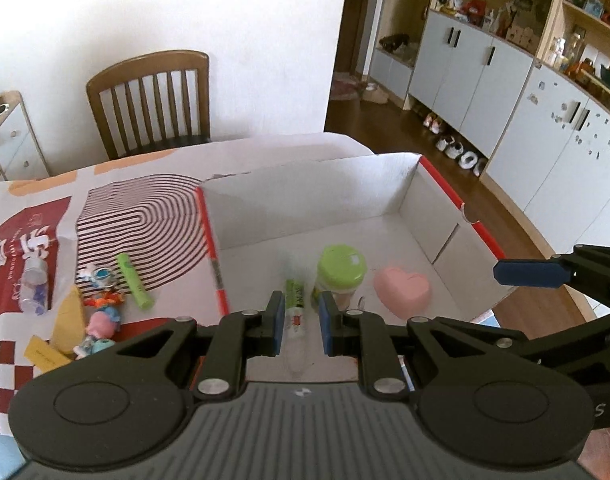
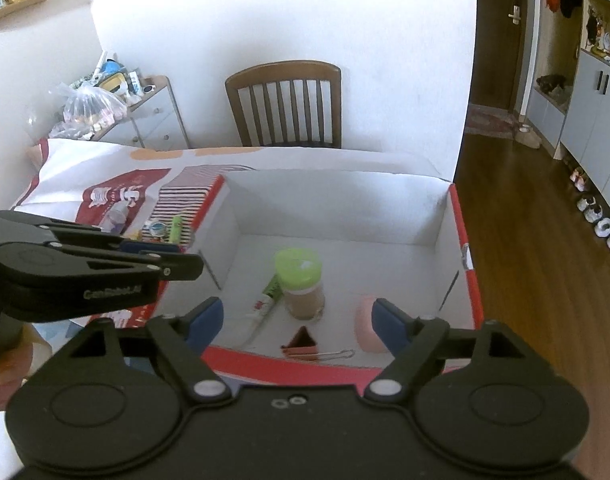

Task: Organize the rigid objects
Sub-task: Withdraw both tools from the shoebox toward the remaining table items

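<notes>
A white cardboard box with a red rim (image 1: 211, 240) (image 2: 469, 292) stands on the patterned tablecloth. Inside it are a jar with a green lid (image 1: 341, 268) (image 2: 299, 276), a toothpaste tube (image 1: 296, 320) (image 2: 265, 304), a pink heart-shaped case (image 1: 403, 288) (image 2: 363, 328) and a dark red binder clip (image 2: 301, 344). My left gripper (image 1: 301, 302) (image 2: 185, 264) hangs shut and empty above the box's near left side, over the tube. My right gripper (image 2: 297, 320) hovers above the near rim, open wide with nothing between its blue pads (image 1: 529, 274).
On the cloth left of the box lie a green marker (image 1: 135, 280) (image 2: 175, 228), small toy figures (image 1: 101, 328), a clear little bottle (image 1: 35, 284) and yellow cards (image 1: 69, 320). A wooden chair (image 1: 153, 100) stands beyond the table. The floor drops away on the right.
</notes>
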A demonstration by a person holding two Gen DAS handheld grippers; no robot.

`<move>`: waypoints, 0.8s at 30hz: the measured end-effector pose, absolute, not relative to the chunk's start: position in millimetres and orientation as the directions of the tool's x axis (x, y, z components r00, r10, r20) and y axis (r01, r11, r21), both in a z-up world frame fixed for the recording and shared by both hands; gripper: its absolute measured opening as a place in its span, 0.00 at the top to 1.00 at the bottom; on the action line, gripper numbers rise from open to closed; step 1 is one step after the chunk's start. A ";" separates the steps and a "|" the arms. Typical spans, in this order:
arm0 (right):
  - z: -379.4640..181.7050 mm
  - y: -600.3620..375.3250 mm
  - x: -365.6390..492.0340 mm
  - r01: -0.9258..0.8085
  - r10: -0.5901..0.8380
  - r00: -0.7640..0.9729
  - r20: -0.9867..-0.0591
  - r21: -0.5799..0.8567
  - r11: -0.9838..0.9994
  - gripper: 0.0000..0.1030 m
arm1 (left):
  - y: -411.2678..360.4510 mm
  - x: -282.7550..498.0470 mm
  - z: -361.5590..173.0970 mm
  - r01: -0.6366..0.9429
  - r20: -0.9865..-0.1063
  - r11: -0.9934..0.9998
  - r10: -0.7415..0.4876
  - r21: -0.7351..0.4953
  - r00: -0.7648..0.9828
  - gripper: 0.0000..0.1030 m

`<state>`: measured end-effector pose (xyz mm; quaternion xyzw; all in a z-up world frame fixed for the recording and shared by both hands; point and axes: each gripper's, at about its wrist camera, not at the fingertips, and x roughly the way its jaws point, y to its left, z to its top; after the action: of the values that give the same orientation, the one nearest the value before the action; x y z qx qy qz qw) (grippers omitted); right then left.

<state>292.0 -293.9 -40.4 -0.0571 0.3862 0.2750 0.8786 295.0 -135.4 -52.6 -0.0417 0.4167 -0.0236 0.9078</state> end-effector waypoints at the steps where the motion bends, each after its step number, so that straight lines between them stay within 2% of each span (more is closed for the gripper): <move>1: -38.6 -289.9 287.2 -0.527 0.439 0.555 -0.707 0.110 0.843 0.20 | -130.8 289.9 -51.0 0.009 -0.750 0.995 -0.080 -0.098 0.656 0.83; 11: -26.1 -245.6 239.5 -0.555 0.474 0.572 -0.670 0.109 0.825 0.14 | -80.4 237.9 -44.0 0.022 -0.725 0.993 -0.098 -0.114 0.682 0.83; 22: -26.5 -192.1 195.8 -0.580 0.504 0.567 -0.651 0.119 0.806 0.07 | -6.5 185.6 -44.3 -0.033 -0.708 0.995 -0.043 -0.095 0.705 0.83; 24: -27.2 -182.1 190.1 -0.582 0.504 0.568 -0.651 0.115 0.805 0.07 | 5.2 176.5 -44.1 -0.042 -0.698 0.995 -0.035 -0.092 0.715 0.76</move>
<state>190.1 -182.2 -27.2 -0.0562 0.3488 0.3073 0.8836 176.5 5.2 -44.1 -0.0505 0.3773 0.0018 0.9247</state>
